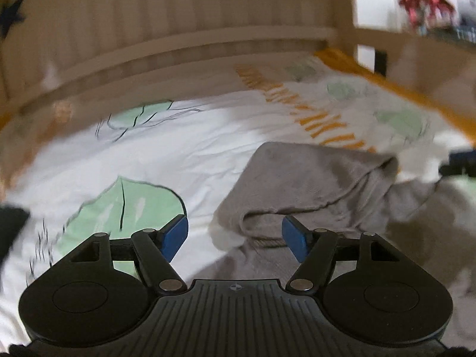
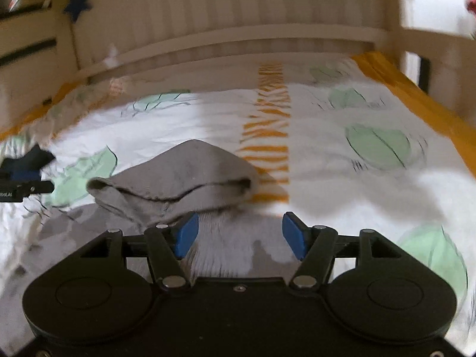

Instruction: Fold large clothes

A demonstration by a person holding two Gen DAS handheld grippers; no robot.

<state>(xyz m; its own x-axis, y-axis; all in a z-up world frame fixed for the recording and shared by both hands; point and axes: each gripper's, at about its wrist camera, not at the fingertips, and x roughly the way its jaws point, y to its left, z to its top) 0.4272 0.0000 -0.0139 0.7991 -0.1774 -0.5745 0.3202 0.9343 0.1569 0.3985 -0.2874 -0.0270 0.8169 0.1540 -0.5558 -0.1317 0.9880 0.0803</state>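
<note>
Where left cam misses it, blue star (image 2: 78,3) in right view.

garment (image 2: 178,175) lies on the bedsheet (image 2: 342,178) | headboard (image 2: 226,9) behind both | left gripper (image 2: 20,178) at the garment's left, apparently apart | right gripper (image 2: 239,236) just before the garment's near edge

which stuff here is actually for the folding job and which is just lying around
For the job:
grey garment
left gripper, open
right gripper, open

Just there:
leaf-print bed cover
wooden bed frame
blue star on the frame
dark cloth at the left edge
</note>
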